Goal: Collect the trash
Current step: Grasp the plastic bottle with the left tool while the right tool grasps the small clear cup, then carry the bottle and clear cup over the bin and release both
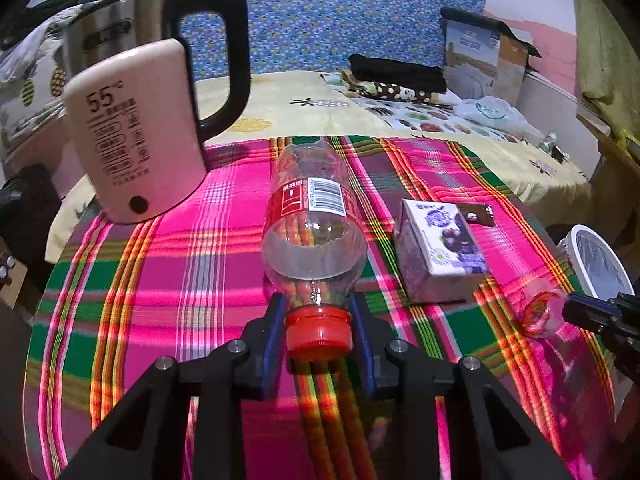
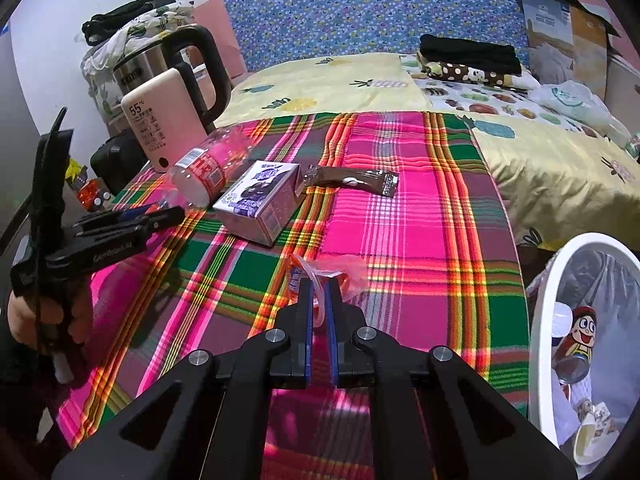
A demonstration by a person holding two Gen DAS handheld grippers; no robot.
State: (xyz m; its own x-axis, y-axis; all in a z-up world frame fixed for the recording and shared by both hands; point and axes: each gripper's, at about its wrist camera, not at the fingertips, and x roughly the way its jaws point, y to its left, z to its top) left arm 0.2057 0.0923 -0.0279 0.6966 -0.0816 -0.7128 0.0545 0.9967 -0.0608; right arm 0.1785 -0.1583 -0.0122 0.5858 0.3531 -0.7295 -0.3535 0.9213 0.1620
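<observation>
Nearest in the left wrist view: left gripper (image 1: pixel 319 334) clamped on the red cap (image 1: pixel 319 330) of a clear plastic bottle (image 1: pixel 314 216), blue pads pressed to both sides of the cap. Gripped there probably because the cap is the narrowest, stiffest part; the thin body would likely buckle. Bottle lying on its side on the plaid tablecloth (image 1: pixel 160 280), bottom pointing away toward the kettle (image 1: pixel 132 132), so a lift by the neck looks simplest.

Nearest in the right wrist view: right gripper (image 2: pixel 319 312) pinched almost fully shut on a thin clear wrapper (image 2: pixel 328 276) with orange print, jaws narrow because the film has next to no thickness. Wrapper partly resting on the cloth, well short of the white bin (image 2: pixel 544 320) at the table's right edge. Bin lined with a bag, some rubbish already inside, set low beside the table, presumably for easy dropping.

Farther out: purple carton (image 2: pixel 260 200) just beside the bottle, untouched. Behind it a brown packet (image 2: pixel 352 178) lying flat, likewise untouched. Beyond the table, a bed with a yellow cover (image 2: pixel 340 84).

Judged progress: two pieces in hand, two left.
</observation>
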